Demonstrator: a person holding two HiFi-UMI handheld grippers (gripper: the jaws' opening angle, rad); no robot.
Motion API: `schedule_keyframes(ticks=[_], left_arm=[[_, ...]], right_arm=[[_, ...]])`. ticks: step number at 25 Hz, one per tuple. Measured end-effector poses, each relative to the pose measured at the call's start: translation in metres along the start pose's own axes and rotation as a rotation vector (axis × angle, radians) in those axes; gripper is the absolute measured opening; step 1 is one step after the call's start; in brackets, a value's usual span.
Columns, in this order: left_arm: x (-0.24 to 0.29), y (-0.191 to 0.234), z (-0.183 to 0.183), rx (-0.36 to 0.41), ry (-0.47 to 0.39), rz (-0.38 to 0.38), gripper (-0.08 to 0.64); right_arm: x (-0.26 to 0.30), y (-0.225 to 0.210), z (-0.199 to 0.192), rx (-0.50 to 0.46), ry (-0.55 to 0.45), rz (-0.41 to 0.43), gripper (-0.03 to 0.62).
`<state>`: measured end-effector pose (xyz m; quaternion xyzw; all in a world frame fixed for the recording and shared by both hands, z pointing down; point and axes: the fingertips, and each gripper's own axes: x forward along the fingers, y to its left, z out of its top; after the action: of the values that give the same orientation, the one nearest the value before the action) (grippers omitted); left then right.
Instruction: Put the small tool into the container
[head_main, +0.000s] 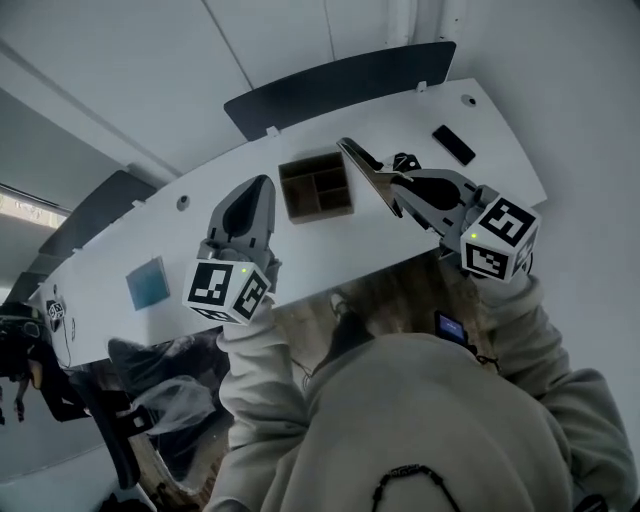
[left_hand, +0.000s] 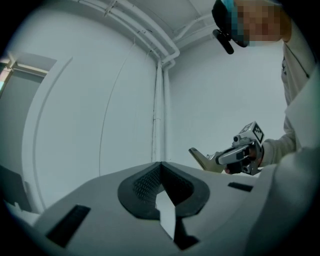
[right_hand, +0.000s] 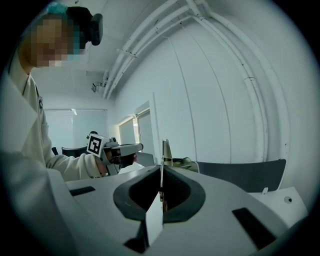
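The container is a brown wooden box (head_main: 315, 186) with several compartments, standing on the white table (head_main: 200, 250) at mid-depth. My right gripper (head_main: 395, 186) hangs just right of the box, shut on the small tool (head_main: 366, 168), a flat tan blade that juts toward the box's right rim. In the right gripper view the tool (right_hand: 164, 150) shows edge-on, pinched between the shut jaws of the right gripper (right_hand: 161, 172). My left gripper (head_main: 260, 186) hovers left of the box, shut and empty. From the left gripper (left_hand: 160, 167), which points at a wall, the tool (left_hand: 202, 159) is seen at the right.
A black flat object (head_main: 454, 145) lies at the table's far right, and a blue square pad (head_main: 148, 283) at its left. Dark chair backs (head_main: 340, 85) stand behind the table. A small black item (head_main: 404, 160) sits just beyond the right gripper.
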<state>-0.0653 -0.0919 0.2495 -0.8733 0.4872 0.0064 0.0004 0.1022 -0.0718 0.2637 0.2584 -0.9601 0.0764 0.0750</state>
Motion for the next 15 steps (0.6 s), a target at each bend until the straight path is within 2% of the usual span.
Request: schedule_keyframes(ticks=[4,8,15], left_arm=[[0.020,0.045,-0.011,0.021,0.022,-0.057,0.002],[0.041,0.091,-0.018,-0.007,0.021,-0.077,0.002],[0.068,0.124,-0.040,-0.012,0.056,-0.120,0.002]], right_arm=[[0.047,-0.021,0.011,-0.007,0.015,-0.035,0.023],[0.092,-0.040,0.022,-0.001,0.032,-0.056,0.023],[0.143,-0.056,0.029,-0.001,0.056,-0.076,0.023]])
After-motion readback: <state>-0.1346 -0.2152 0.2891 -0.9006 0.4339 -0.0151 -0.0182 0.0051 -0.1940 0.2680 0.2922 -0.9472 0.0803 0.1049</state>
